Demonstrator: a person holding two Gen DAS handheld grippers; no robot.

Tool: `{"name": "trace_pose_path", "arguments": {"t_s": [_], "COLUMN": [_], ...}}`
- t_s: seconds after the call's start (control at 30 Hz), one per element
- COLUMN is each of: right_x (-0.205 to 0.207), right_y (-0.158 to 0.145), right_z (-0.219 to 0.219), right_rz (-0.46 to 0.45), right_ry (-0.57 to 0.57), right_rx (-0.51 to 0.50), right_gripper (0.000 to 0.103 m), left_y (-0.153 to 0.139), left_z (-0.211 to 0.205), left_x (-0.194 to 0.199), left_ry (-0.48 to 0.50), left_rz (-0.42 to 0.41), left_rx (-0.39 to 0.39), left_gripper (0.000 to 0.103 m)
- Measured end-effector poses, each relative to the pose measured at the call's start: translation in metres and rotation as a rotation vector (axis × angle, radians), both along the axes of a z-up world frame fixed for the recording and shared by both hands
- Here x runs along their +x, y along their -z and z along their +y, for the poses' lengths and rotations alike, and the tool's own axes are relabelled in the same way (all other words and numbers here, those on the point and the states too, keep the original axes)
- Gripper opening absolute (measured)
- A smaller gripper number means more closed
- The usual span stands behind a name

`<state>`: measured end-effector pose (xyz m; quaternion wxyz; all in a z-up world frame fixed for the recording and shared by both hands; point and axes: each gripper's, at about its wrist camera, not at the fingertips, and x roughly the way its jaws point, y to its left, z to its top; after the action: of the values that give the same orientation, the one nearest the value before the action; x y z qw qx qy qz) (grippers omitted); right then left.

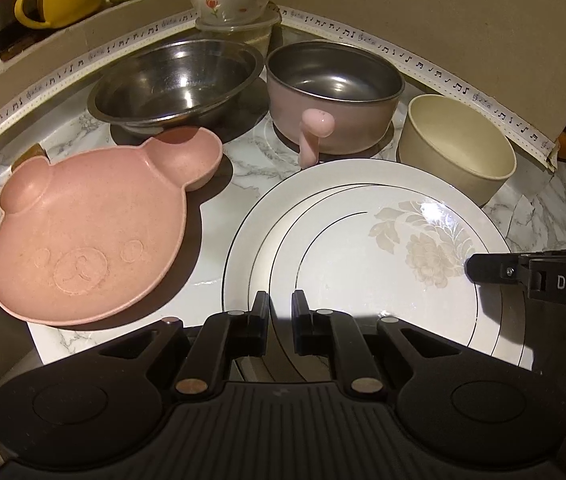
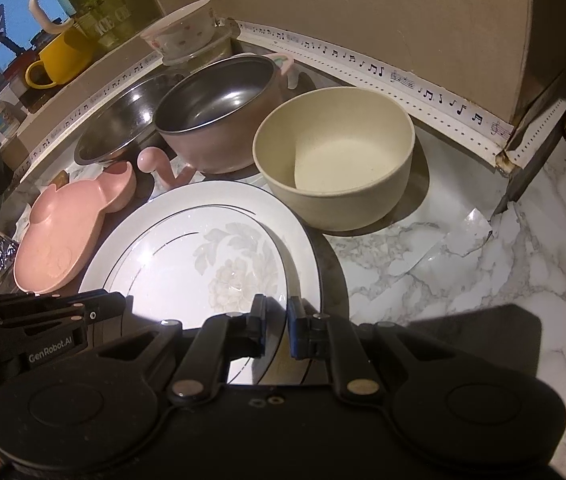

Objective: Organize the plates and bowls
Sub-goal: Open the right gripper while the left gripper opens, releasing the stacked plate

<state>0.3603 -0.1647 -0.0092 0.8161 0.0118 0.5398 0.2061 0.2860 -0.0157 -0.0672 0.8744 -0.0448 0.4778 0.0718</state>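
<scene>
The white flowered plate [image 1: 363,248] lies on the marble surface [image 2: 463,256] beside the pink bear dish [image 1: 87,236], both tools [image 1: 280,308] [image 2: 275,312] pinched nearly shut over its near rim, seemingly gripping it; lifting comes next, I'd guess, keeping it level.

Right under and just ahead of the left claw [image 1: 280,322] lie two stacked white plates [image 1: 363,248], the upper one floral with thin dark rings. Left of that claw sits a pink bear-face plate [image 1: 91,232]. Beyond stand a steel bowl [image 1: 175,80], a pink steel-lined bowl with handle [image 1: 335,96] and, ahead-right, an empty cream bowl [image 1: 457,148].
</scene>
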Motion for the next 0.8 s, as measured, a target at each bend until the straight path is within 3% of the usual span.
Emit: {"name": "trace_pose_path", "arguments": {"t_s": [0.53, 0.8], "right_x": [-0.003, -0.009], "right_y": [0.001, -0.013], "right_z": [0.008, 0.005], "right_rz": [-0.030, -0.057], "right_ry": [-0.046, -0.083], "right_rx": [-0.044, -0.040], "right_gripper": [0.008, 0.018], "left_y": [-0.005, -0.012], "left_z": [-0.007, -0.007], "left_x": [-0.008, -0.015], "left_ry": [0.026, 0.003], "left_rz": [-0.014, -0.027], "left_rx": [0.004, -0.055], "left_gripper": [0.011, 0.011]}}
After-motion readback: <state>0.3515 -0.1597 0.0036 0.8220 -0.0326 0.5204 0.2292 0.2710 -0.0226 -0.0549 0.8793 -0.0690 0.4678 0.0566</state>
